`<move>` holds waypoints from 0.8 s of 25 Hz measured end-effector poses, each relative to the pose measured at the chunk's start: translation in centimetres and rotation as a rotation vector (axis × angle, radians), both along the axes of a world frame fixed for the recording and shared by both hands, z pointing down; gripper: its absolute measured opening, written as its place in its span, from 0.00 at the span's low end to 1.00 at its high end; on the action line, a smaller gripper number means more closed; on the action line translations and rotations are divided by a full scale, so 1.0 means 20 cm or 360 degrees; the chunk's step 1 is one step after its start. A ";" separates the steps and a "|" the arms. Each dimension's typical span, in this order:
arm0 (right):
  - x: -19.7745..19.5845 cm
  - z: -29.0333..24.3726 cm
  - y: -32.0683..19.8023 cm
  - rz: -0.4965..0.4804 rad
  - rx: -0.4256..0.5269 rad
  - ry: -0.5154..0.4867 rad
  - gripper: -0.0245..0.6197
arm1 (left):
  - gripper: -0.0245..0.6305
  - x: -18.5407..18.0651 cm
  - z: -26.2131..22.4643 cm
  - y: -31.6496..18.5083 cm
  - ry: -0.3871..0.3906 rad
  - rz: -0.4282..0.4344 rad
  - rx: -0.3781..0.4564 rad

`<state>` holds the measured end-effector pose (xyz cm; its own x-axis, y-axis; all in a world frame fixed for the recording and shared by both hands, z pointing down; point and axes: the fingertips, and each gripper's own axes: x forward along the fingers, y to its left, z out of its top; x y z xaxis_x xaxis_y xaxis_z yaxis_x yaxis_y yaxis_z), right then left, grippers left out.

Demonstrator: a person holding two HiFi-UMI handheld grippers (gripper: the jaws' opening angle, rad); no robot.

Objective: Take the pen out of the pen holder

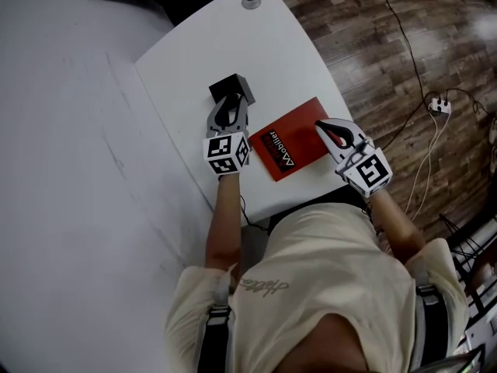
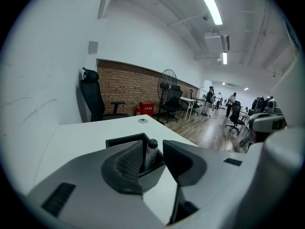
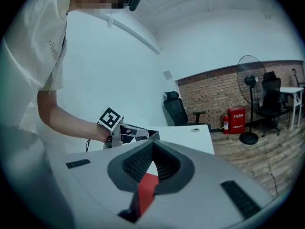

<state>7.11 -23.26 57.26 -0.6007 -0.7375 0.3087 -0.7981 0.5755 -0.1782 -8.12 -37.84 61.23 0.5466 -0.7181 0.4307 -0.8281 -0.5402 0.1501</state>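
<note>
pen (image 2: pixel 151 146): standing upright in the black pen holder (image 2: pixel 123 140), cap end showing above the rim. holder sits on the white table (image 1: pixel 256 45), just beside a red booklet (image 1: pixel 286 140).

left gripper (image 2: pixel 152 152): jaws wide apart, one on each side of the pen, pads not pressing on it.

right gripper (image 3: pixel 152 144): jaw tips together, nothing held, positioned over the red booklet and apart from the holder.

progress: approach appears complete. not yet done: closing on the pen, lifting it clear of the holder. the holder is unsecured and could shift on the lift.
</note>
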 end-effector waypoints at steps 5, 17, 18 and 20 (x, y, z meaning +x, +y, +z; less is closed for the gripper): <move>0.03 0.04 -0.01 0.0016 -0.0027 -0.0003 0.05 | 0.23 0.02 0.03 -0.04 -0.0022 -0.0002 -0.0013; 0.08 0.05 -0.01 0.0073 -0.0023 -0.0041 0.05 | 0.17 -0.01 0.02 -0.06 -0.0099 -0.0036 0.0019; 0.08 0.05 -0.01 0.0071 -0.0019 -0.0042 0.05 | 0.17 -0.02 0.00 -0.06 -0.0095 -0.0042 0.0026; 0.07 0.03 0.00 0.0067 -0.0009 -0.0045 0.05 | 0.17 -0.02 -0.03 -0.05 -0.0088 -0.0049 0.0043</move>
<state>8.52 -23.33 57.96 -0.5777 -0.7606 0.2960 -0.8162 0.5405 -0.2042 -8.60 -38.90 60.72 0.5000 -0.7461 0.4398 -0.8509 -0.5176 0.0893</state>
